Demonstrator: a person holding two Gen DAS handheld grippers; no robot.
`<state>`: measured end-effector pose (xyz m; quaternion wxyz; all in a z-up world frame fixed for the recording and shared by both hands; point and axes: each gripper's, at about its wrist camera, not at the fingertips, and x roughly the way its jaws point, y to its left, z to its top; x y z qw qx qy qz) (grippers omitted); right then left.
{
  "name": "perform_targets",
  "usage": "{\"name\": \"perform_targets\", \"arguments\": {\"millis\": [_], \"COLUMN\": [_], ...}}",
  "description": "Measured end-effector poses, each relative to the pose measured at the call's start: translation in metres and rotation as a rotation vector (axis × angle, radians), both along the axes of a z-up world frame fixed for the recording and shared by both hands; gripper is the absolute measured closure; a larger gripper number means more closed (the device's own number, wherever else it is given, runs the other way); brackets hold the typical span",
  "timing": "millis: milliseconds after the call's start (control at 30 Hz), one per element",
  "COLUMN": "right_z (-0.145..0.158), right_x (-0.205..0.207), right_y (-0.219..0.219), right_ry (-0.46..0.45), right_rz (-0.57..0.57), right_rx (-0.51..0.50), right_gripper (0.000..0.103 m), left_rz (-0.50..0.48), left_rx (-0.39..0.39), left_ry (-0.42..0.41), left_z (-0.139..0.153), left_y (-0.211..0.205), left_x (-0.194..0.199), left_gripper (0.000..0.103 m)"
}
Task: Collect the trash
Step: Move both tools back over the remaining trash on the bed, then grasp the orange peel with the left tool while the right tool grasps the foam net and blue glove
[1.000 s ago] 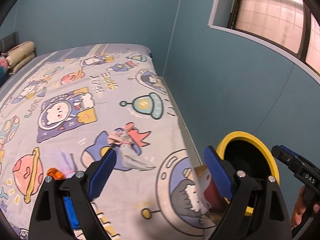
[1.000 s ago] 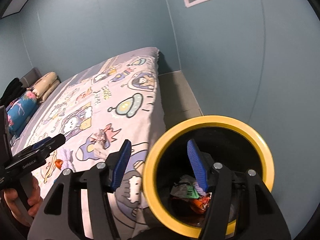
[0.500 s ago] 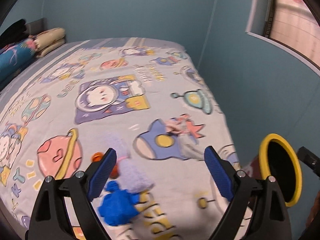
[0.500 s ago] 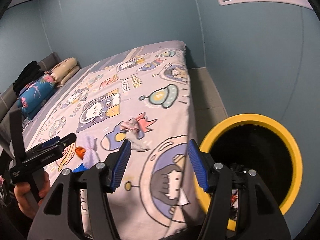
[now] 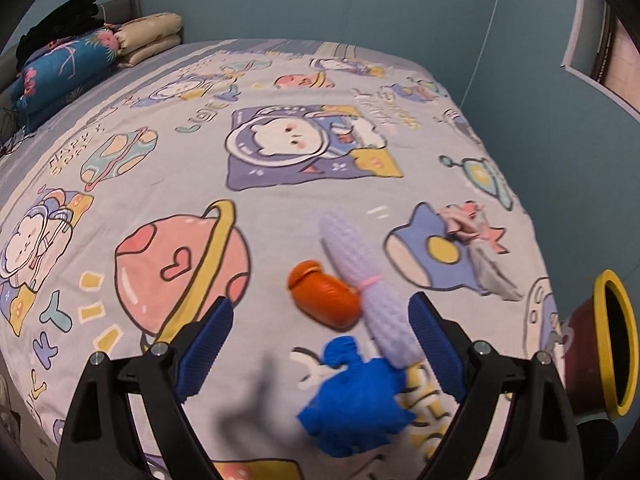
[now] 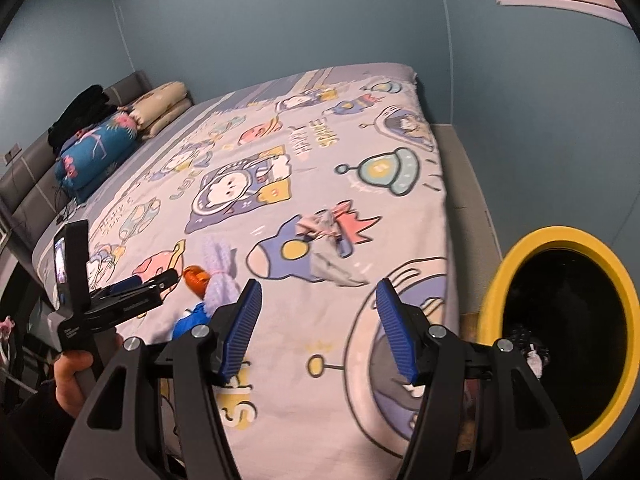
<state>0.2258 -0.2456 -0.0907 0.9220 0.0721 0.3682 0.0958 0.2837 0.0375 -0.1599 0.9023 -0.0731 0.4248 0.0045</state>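
left wrist view: the left gripper (image 5: 316,342) hangs over the bed (image 5: 168,152) with its fingers spread wide and nothing between them. right in front lie three bits of trash in a cluster: a crumpled blue piece (image 5: 354,396) nearest, an orange wrapper (image 5: 322,298) just beyond it, and a bumpy white foam sleeve (image 5: 366,280) running beside both and touching them. further right, a crumpled pinkish-grey paper (image 5: 472,232) sits apart on the rocket print. the bin (image 5: 612,344), yellow-rimmed, stands off the bed's right edge. writing on the sheet is stretched and mostly unreadable here; "happy" is about all i'd venture, far left.

right wrist view: the right gripper (image 6: 318,324) is also wide open and empty, hovering over the bed's near corner. the bin's yellow rim (image 6: 496,288) is close on the right, and inside the dark opening some scraps show low down, so by my read part of the collecting is done. still on the bed: the crumpled paper (image 6: 328,232) ahead, plus the orange wrapper (image 6: 196,276), foam sleeve (image 6: 220,280) and blue piece (image 6: 190,320) over by the left gripper (image 6: 158,282). so four pieces left, as far as i can see. upside down on the sheet, "space" reads fairly clearly; the small print on the left gripper's body is too fine to read.
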Motion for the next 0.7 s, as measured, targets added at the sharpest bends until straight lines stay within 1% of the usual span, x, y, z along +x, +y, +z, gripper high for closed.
{"name": "perform_targets", "arguments": {"millis": [100,267,467,700], "right_z": [-0.005,-0.015,-0.038,-0.055], "right_x": [0.003,0.008,0.014,0.02], "right_y": [0.012,0.028,0.058,0.079], "right_ry": [0.012,0.035,0.072,0.112], "right_rz": [0.023,0.056,0.151,0.205], "right_rx": [-0.011,-0.021,-0.055,-0.067], "right_gripper": [0.047,0.047,0.047,0.047], "left_rz": [0.008,0.019,0.034,0.028], "left_rx": [0.003,-0.013,-0.017,-0.015], "left_ry": [0.019,0.048,0.065,0.089], "left_z": [-0.009,-0.021,-0.03,-0.039], "left_y": [0.007,0.014,0.022,0.025], "left_x": [0.003,0.007,0.013,0.018], "left_gripper": [0.017,0.017,0.017,0.017]}}
